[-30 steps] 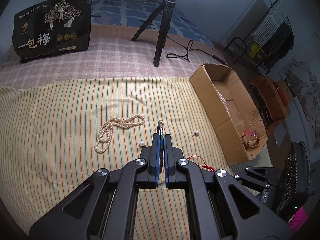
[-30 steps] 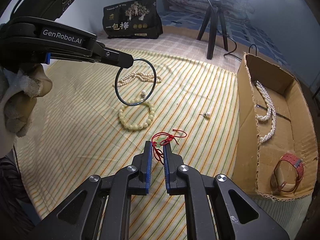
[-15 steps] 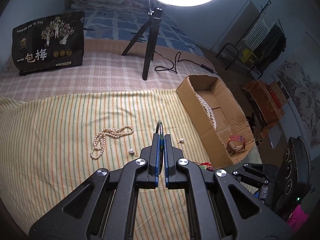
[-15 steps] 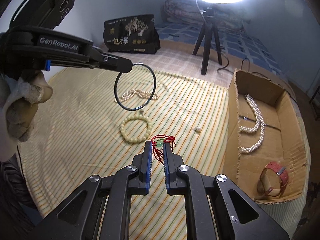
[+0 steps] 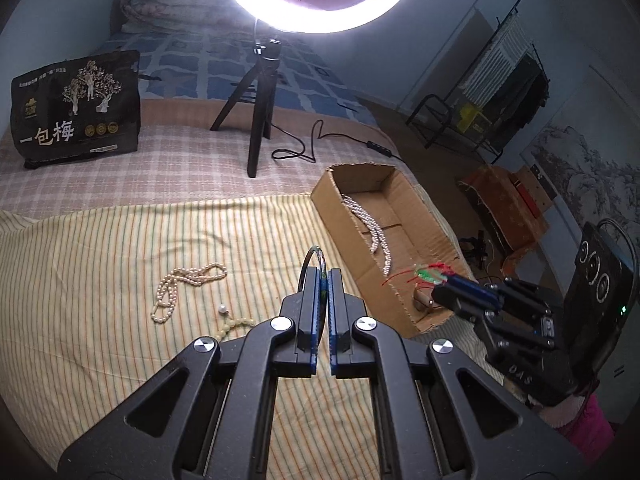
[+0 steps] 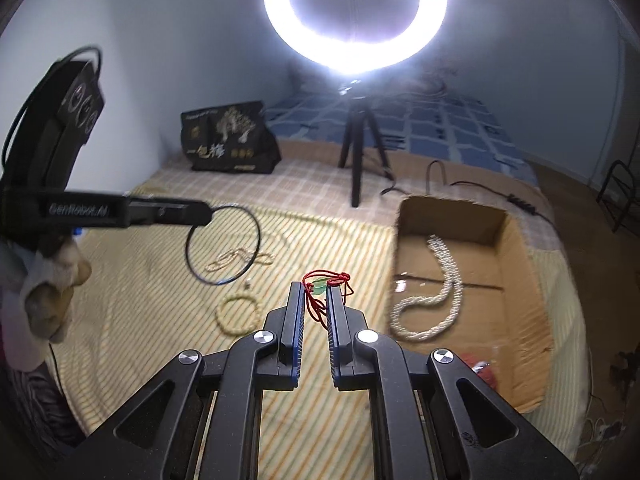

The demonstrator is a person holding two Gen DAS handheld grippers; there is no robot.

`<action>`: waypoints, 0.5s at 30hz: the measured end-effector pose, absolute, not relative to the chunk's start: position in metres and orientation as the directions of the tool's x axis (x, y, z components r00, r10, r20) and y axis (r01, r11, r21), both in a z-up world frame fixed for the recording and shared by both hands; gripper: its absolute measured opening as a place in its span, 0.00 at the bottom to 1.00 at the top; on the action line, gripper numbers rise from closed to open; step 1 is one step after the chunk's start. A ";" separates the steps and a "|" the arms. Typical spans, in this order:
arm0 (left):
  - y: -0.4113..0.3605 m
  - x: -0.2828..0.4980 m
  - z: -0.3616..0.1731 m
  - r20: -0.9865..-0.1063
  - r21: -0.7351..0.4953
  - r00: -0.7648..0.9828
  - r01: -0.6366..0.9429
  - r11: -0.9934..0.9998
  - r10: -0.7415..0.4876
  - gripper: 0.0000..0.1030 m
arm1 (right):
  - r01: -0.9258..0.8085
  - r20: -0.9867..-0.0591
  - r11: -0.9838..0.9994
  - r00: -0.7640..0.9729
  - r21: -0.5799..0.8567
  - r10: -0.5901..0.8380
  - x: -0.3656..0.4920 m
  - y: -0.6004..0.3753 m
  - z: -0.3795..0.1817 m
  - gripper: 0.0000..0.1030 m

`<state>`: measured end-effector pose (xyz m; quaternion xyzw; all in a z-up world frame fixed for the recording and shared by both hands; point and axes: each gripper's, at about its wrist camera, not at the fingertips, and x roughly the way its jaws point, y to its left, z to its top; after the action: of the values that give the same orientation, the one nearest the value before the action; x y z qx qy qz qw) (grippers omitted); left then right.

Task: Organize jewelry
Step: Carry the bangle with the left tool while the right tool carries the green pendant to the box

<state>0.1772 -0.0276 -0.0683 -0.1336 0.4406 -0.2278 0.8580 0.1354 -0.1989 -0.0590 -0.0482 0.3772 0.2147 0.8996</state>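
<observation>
My left gripper [image 5: 323, 270] is shut on a thin dark bangle [image 5: 311, 257], held above the striped cloth; the bangle shows as a full ring in the right wrist view [image 6: 224, 244]. My right gripper [image 6: 316, 286] is shut on a red-cord pendant with a green stone [image 6: 322, 282], lifted near the cardboard box [image 6: 520, 280]; the pendant also shows in the left wrist view [image 5: 430, 274]. The box [image 5: 340, 208] holds a pearl necklace [image 6: 440, 296] and a red watch [image 6: 480, 368]. On the cloth lie a pearl strand [image 5: 180, 286], a cream bead bracelet [image 6: 238, 314] and a loose pearl [image 5: 221, 309].
A ring light on a tripod [image 5: 260, 120] stands behind the cloth, its cable [image 5: 320, 144] trailing right. A black printed bag [image 5: 76, 108] stands at the back left. The bed edge drops off right of the box, with a rack [image 5: 500, 92] and clutter beyond.
Both grippers have risen and pulled back from the cloth. The right gripper has carried the red-cord pendant up and toward the box. The left still holds the bangle.
</observation>
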 end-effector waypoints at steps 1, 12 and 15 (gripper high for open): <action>-0.030 0.176 -0.067 -0.693 -0.433 0.506 0.278 0.857 -0.514 0.01 | -0.415 -0.696 0.907 0.630 0.074 0.345 0.136 -0.204 -0.056 0.09; -0.067 0.176 -0.059 -0.670 -0.444 0.493 0.334 0.831 -0.556 0.01 | -0.320 -0.671 0.945 0.687 0.063 0.277 0.146 -0.254 -0.041 0.09; -0.080 0.178 -0.057 -0.663 -0.453 0.483 0.350 0.820 -0.572 0.01 | -0.296 -0.669 0.952 0.694 0.071 0.266 0.149 -0.267 -0.039 0.09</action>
<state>0.1778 -0.0801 -0.0573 -0.1291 0.4301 -0.2708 0.8515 0.1492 -0.2672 -0.0392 -0.0212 0.3599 0.1527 0.9202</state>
